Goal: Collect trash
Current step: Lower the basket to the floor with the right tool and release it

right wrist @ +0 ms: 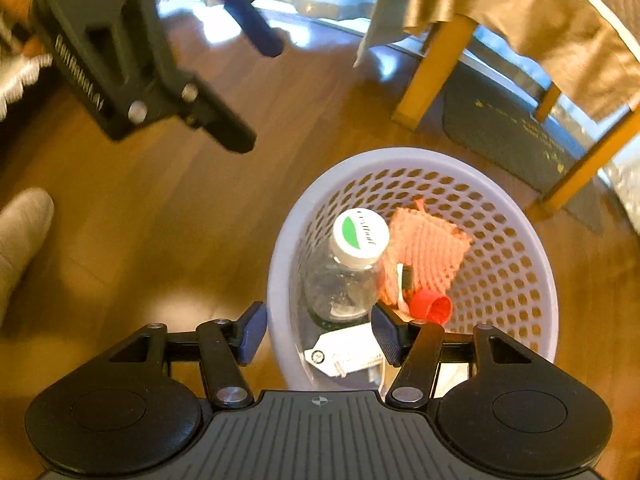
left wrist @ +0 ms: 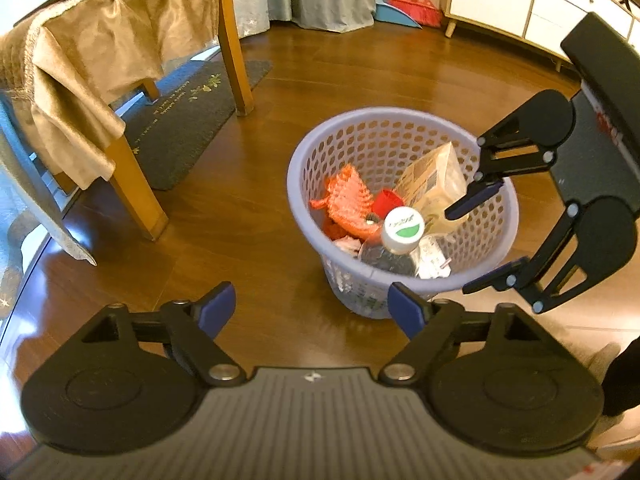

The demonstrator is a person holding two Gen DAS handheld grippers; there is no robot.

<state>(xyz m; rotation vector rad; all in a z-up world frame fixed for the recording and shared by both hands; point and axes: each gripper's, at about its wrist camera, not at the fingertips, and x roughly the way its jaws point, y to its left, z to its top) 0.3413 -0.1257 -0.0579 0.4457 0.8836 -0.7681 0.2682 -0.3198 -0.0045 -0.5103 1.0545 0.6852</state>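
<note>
Left wrist view, wood floor (left wrist: 280,92), lilac basket (left wrist: 316,148), draped table (left wrist: 120,40).

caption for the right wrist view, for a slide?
Open right gripper above lavender basket holding clear bottle, orange foam net, red cap.

The wooden floor (left wrist: 260,208) carries the lavender basket (left wrist: 496,216) just ahead of the left claw (left wrist: 312,312), with a dark mat (left wrist: 188,120) lying farther ahead-left under wooden legs (left wrist: 136,196).
</note>
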